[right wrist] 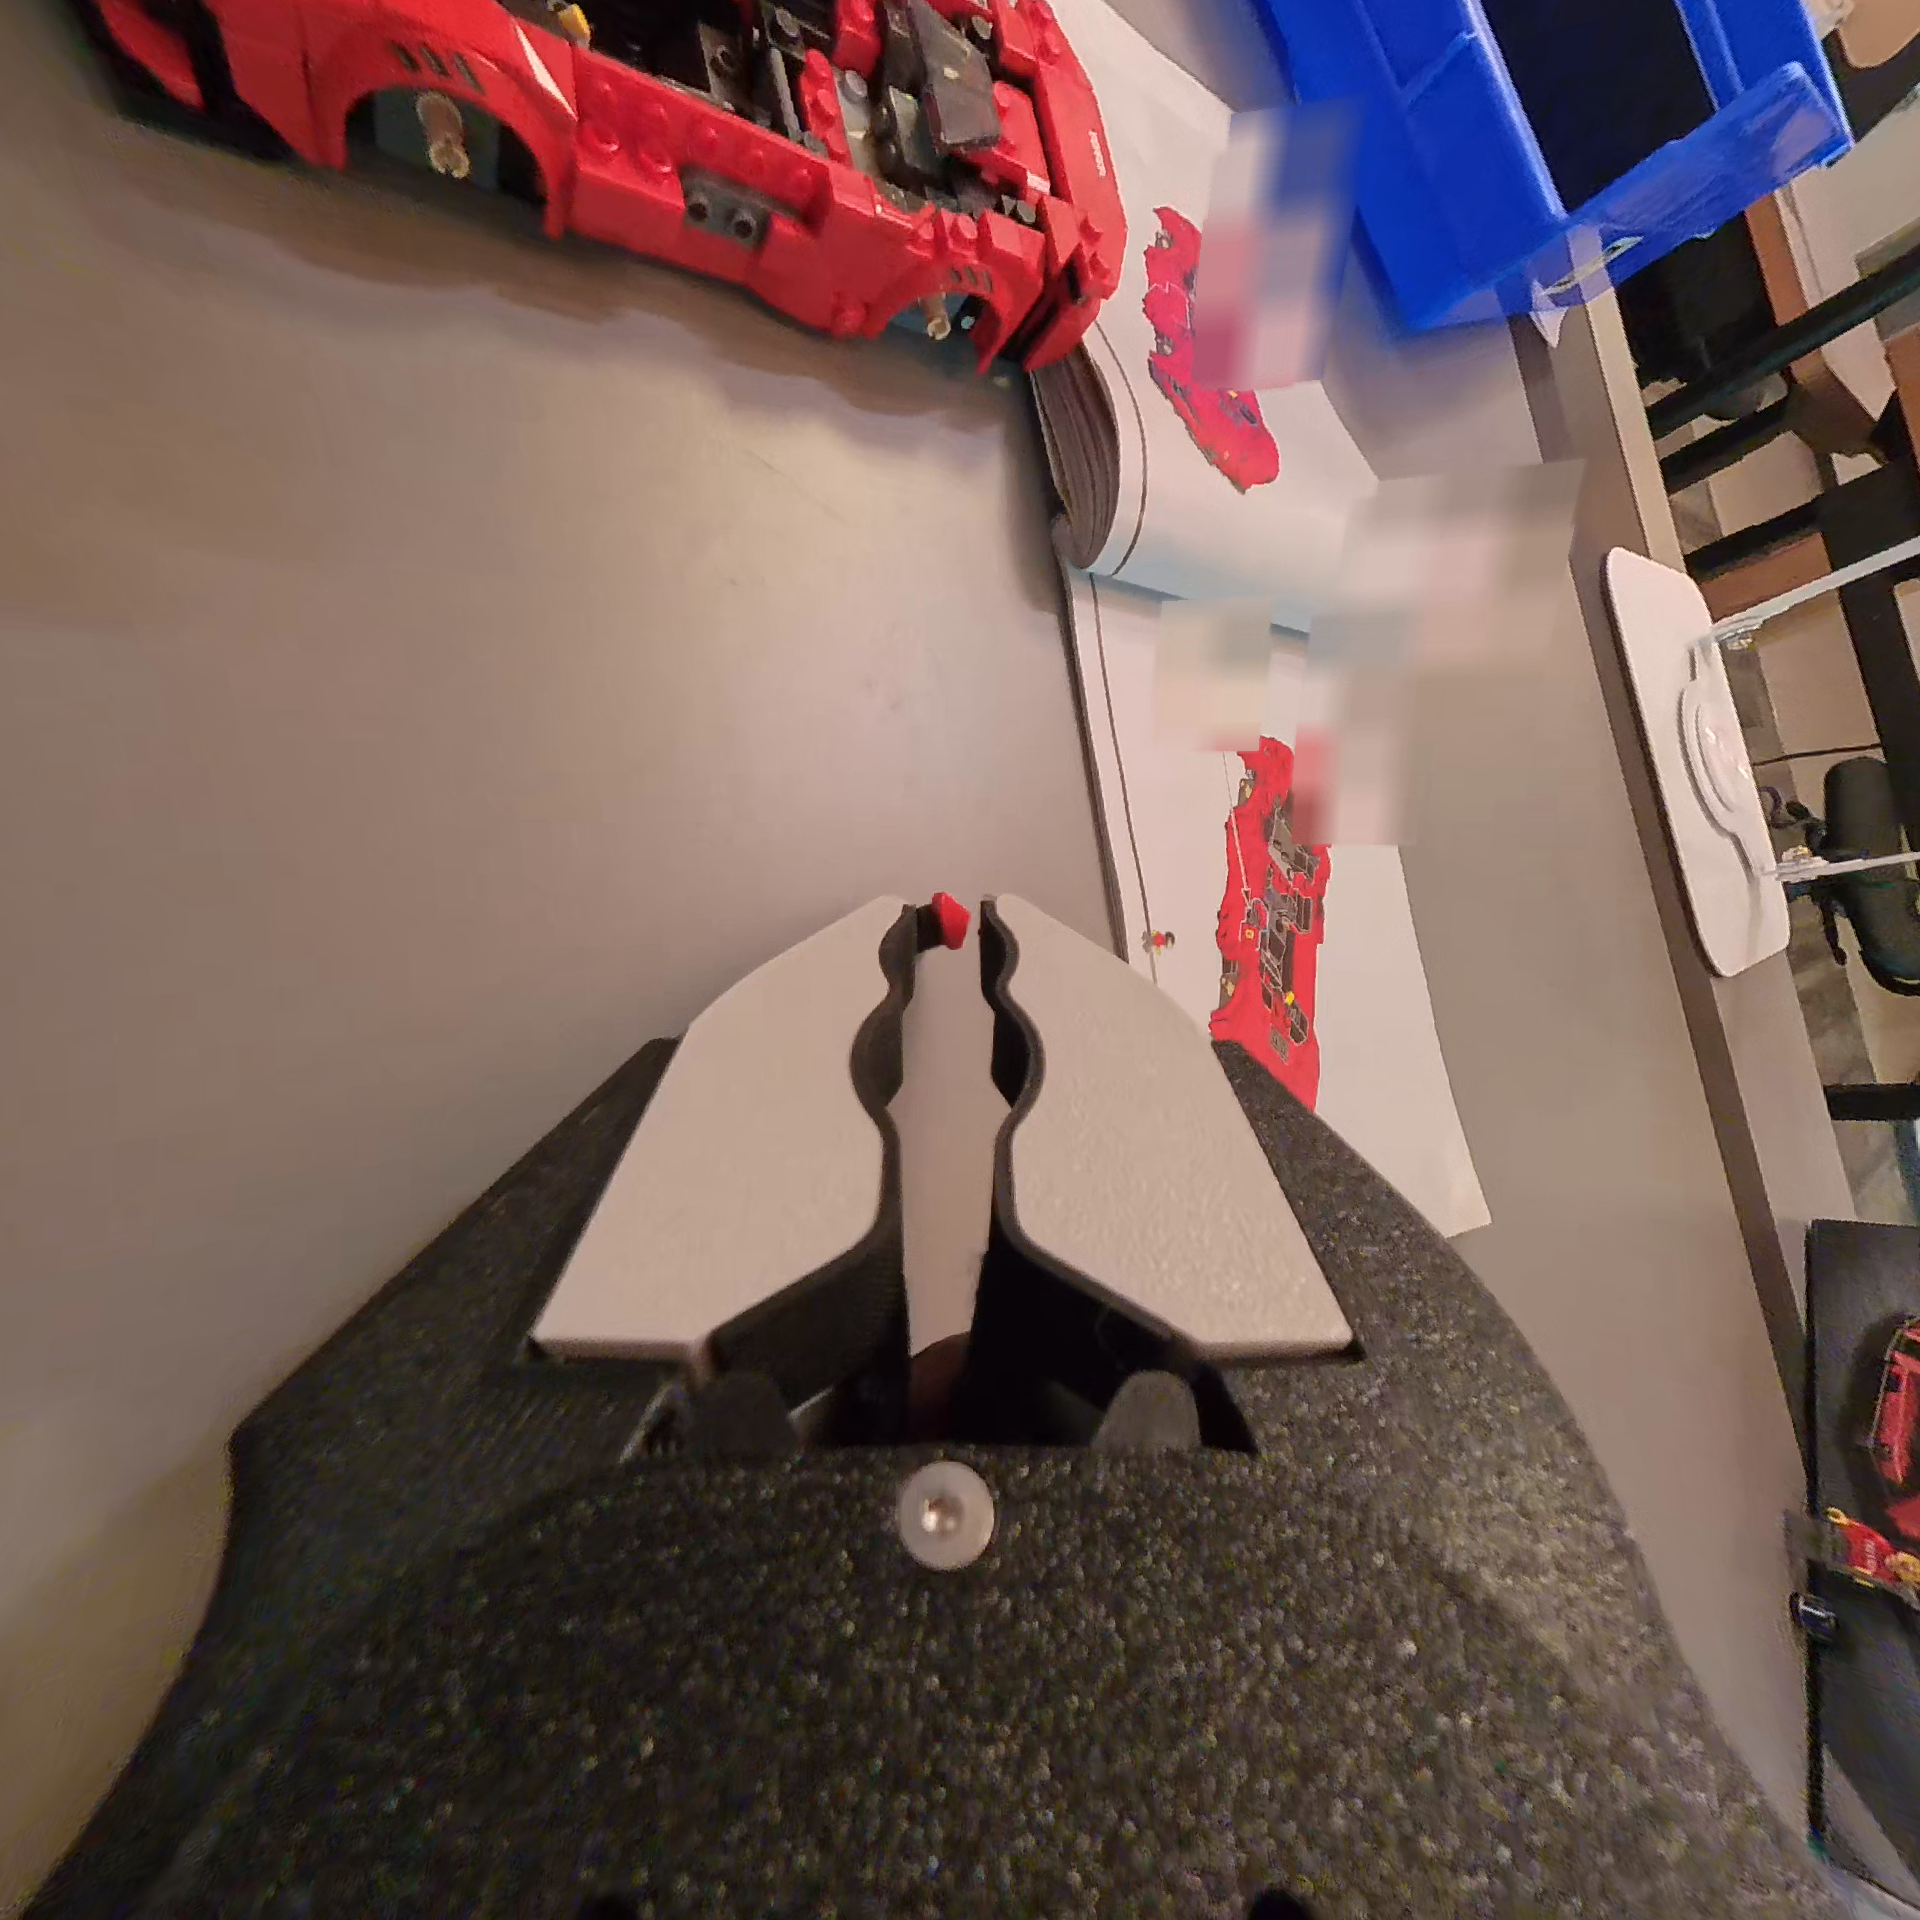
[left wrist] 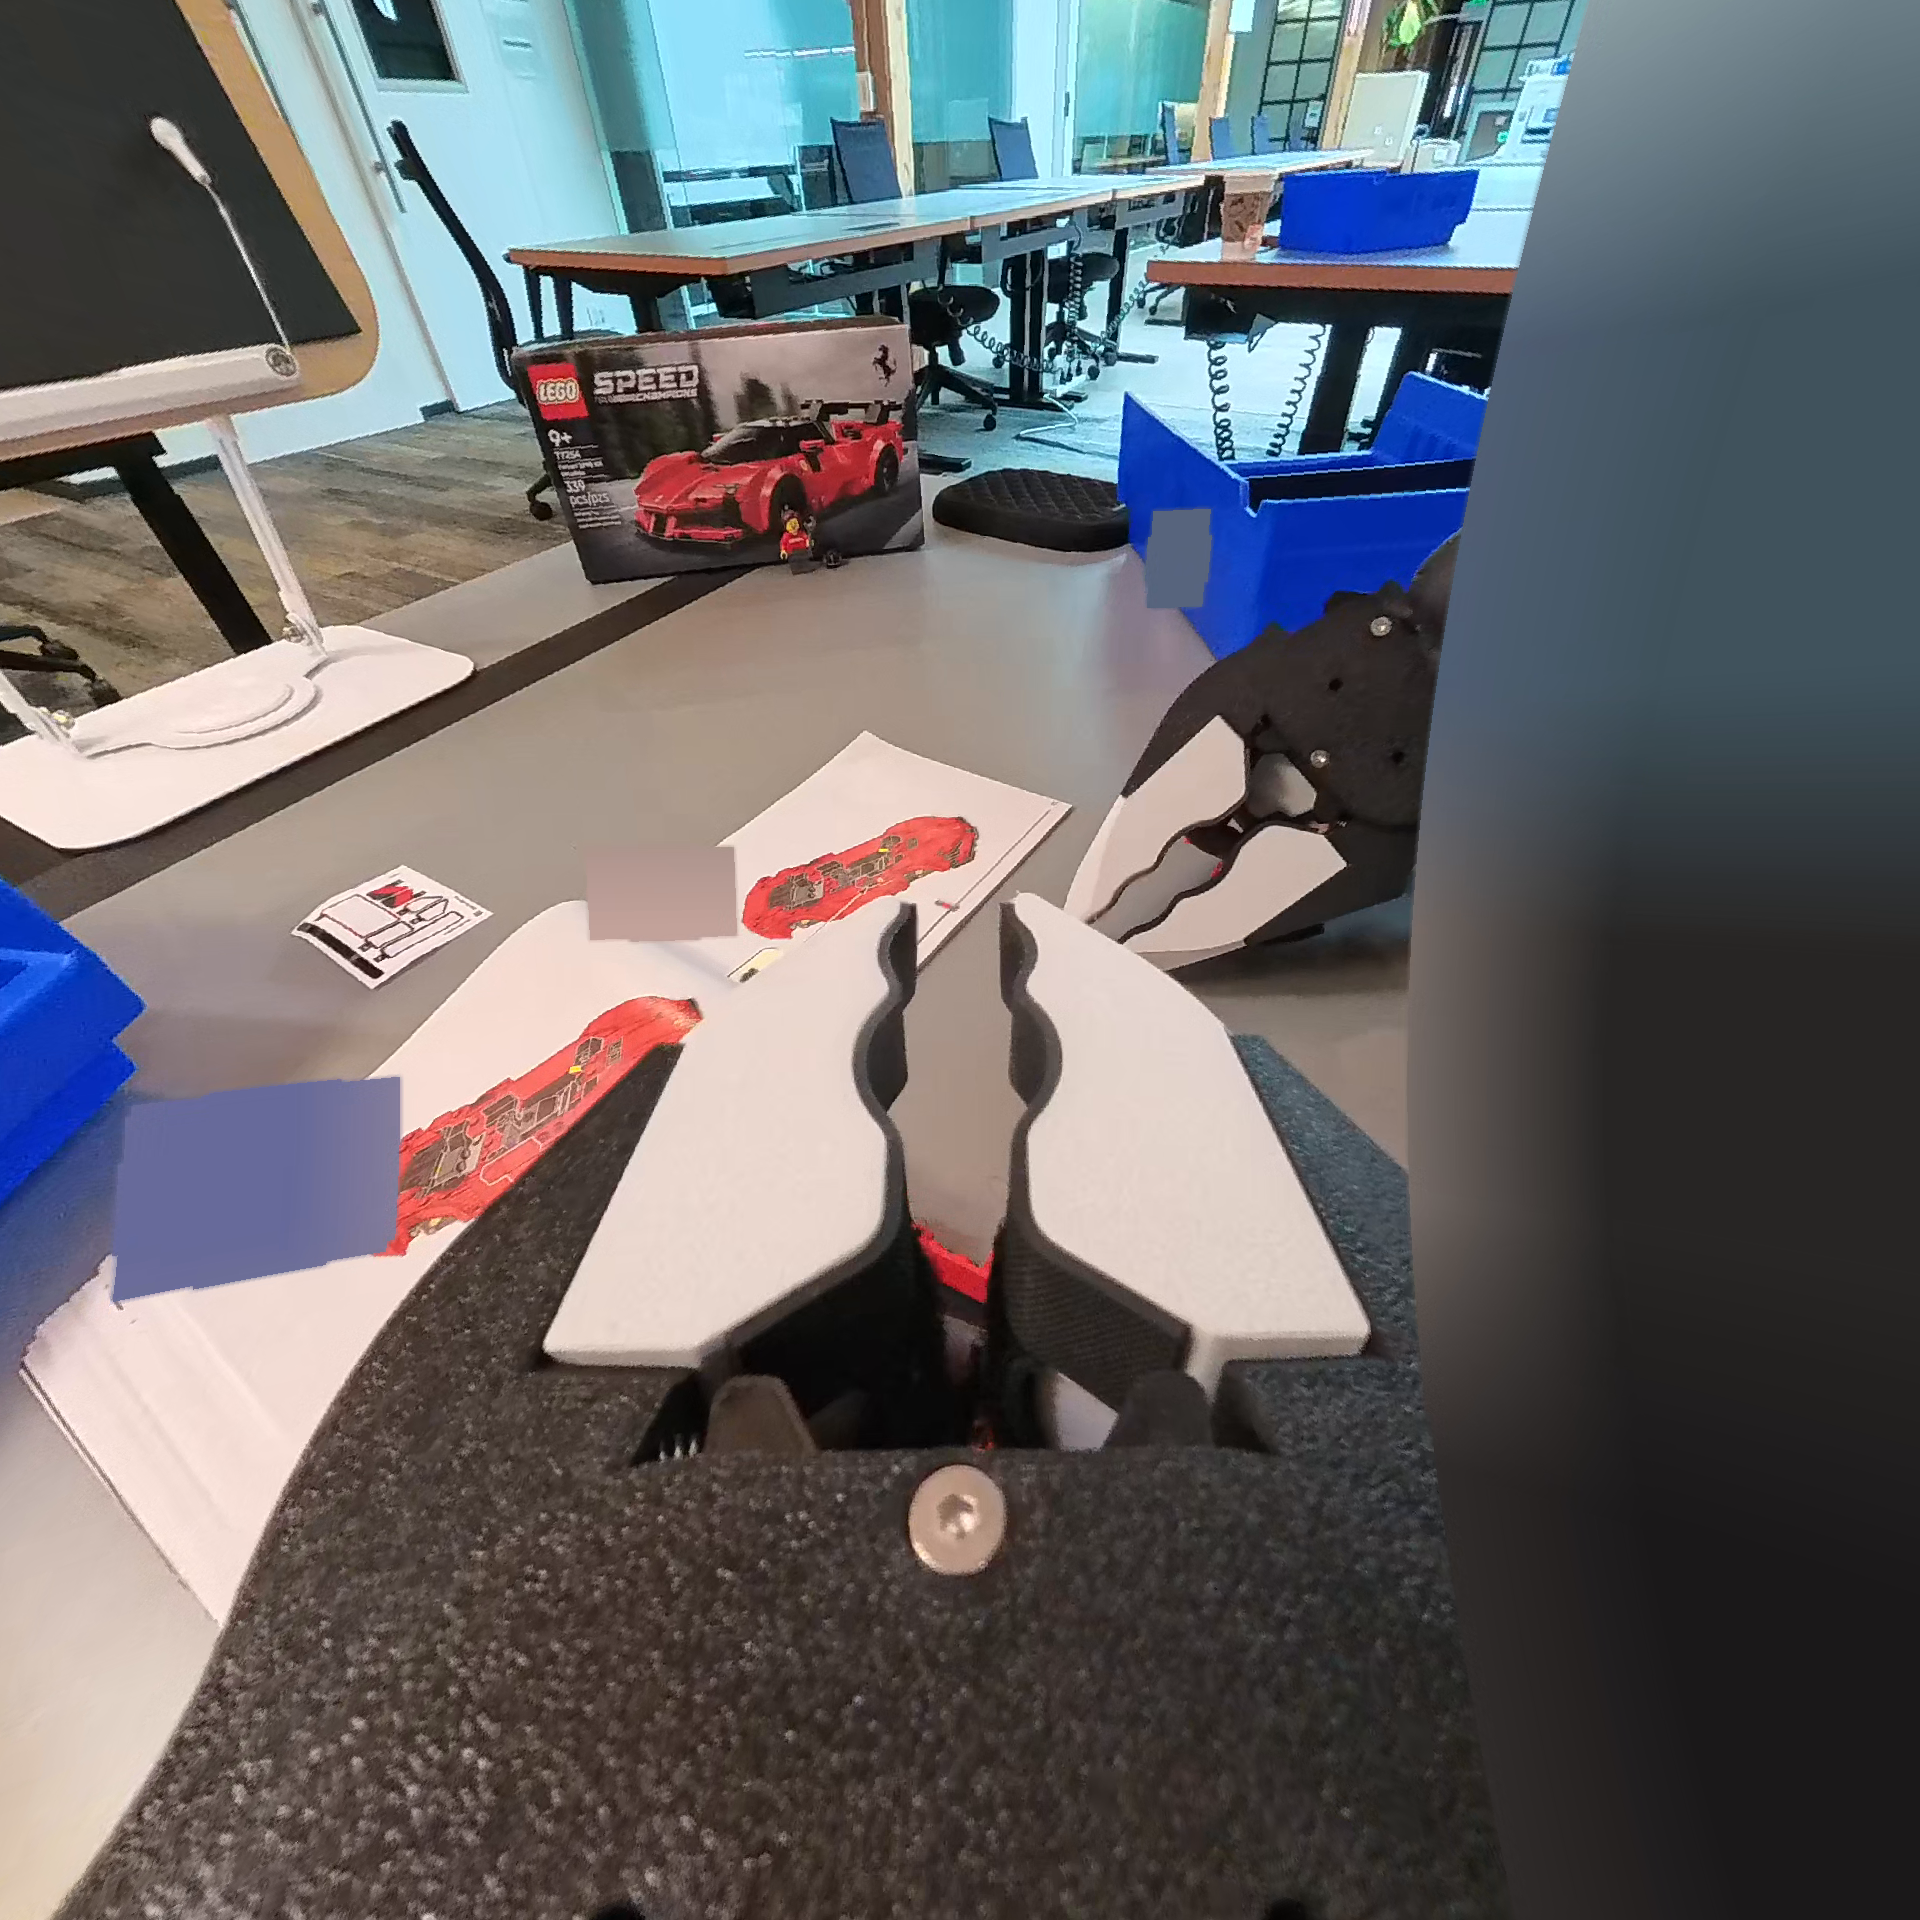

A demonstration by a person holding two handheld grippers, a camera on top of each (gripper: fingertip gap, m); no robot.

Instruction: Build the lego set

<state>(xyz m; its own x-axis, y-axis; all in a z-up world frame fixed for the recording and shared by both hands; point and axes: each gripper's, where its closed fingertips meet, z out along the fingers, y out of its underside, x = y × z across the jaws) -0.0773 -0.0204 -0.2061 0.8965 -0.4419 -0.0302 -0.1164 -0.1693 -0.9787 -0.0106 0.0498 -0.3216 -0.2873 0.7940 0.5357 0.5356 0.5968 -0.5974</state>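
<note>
The partly built red Lego car (right wrist: 623,156) lies on the grey table (right wrist: 468,675) at the top left of the right wrist view. My right gripper (right wrist: 948,920) is shut on a small red piece (right wrist: 948,917) held at its fingertips, well short of the car. It also shows in the left wrist view (left wrist: 1107,928), low over the table at the right. My left gripper (left wrist: 956,914) has its jaws a little apart with nothing between the tips. A bit of red (left wrist: 951,1262) shows below through the gap. The open instruction booklet (left wrist: 582,987) lies under and ahead of it.
The Lego box (left wrist: 727,457) stands at the table's far edge with a minifigure (left wrist: 798,540) before it. A sticker sheet (left wrist: 390,925) lies left of the booklet. Blue bins stand at right (left wrist: 1299,520) and left (left wrist: 52,1039). A white stand base (left wrist: 229,717) sits far left. Left tips to right tips: about 15 centimeters.
</note>
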